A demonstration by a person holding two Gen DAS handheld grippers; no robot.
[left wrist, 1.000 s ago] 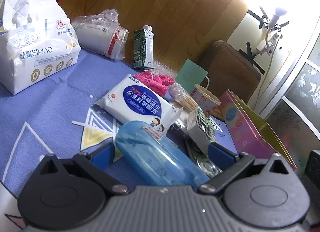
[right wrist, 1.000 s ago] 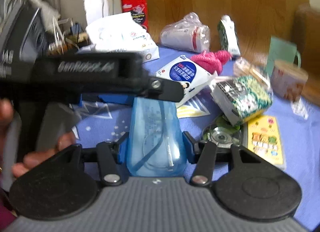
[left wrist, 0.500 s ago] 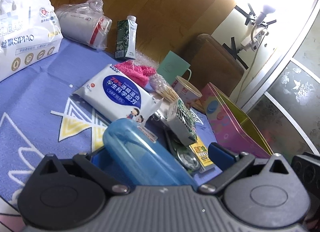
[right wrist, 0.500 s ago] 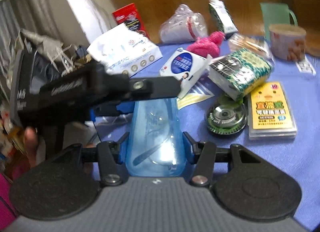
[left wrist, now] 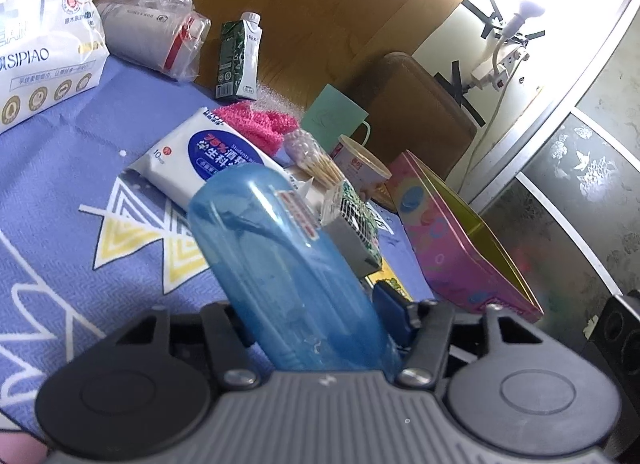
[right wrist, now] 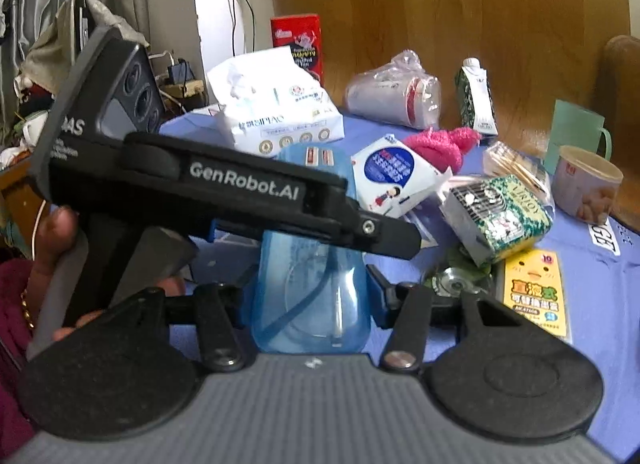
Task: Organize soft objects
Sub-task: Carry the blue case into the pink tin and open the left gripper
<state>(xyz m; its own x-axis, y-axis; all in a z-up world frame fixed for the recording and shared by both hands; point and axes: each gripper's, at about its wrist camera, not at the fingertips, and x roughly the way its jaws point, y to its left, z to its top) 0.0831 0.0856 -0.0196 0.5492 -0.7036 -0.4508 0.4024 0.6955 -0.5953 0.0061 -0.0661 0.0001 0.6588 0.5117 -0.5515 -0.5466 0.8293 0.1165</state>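
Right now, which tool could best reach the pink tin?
Left, probably: the left tool grips the blue case with the open pink tin close beside; the right tool's view shows no tin.

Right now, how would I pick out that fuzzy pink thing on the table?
Start at the big white tissue pack on the blue tablecloth. Go right, past the flat wipes packet, to the pink cloth before the green carton. It alone is bright pink and fluffy.

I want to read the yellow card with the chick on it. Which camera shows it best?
The right wrist view: the yellow card lies flat on the blue cloth, nearly whole, beside the right claw gripping the blue bottle. In the left wrist view, only a sliver of it peeks out behind that bottle.
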